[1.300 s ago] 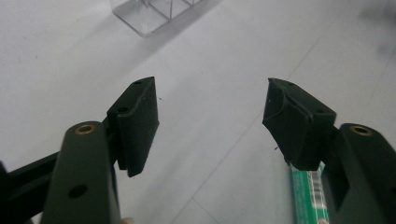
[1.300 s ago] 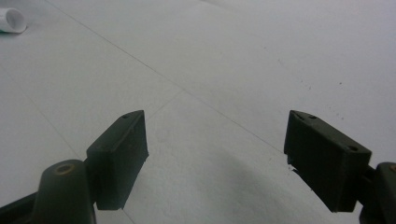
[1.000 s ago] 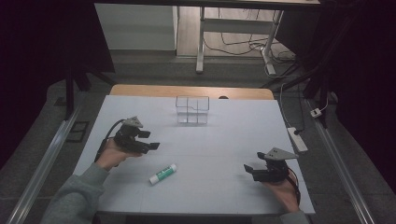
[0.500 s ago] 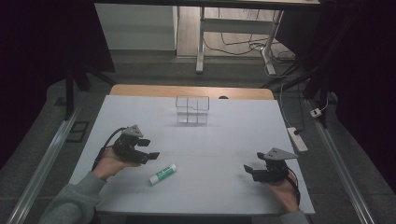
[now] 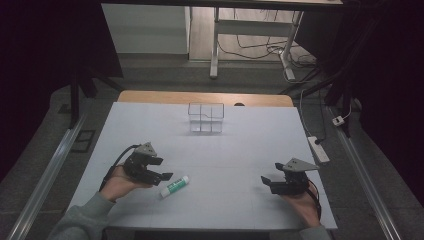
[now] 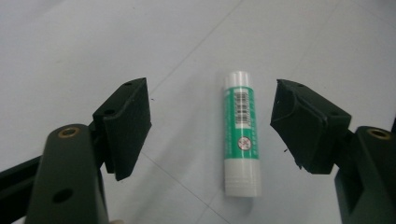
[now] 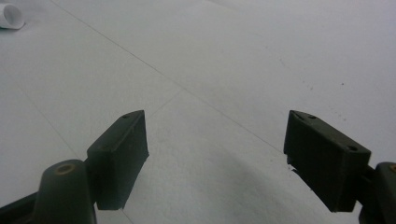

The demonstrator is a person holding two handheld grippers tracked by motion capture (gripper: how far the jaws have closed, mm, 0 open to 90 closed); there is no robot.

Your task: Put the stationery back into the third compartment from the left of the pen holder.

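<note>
Beside clear plastic organiser [image 5: 205, 118] | left gripper [image 6: 212, 123] jaws apart, straddling green-and-white cylindrical glue stick [image 6: 241, 133] | we should centre, then close squarely.

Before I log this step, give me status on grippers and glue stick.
Left gripper open, astride glue stick, not touching. Right gripper open, idle. Stick flat on table; nothing in the way.
</note>
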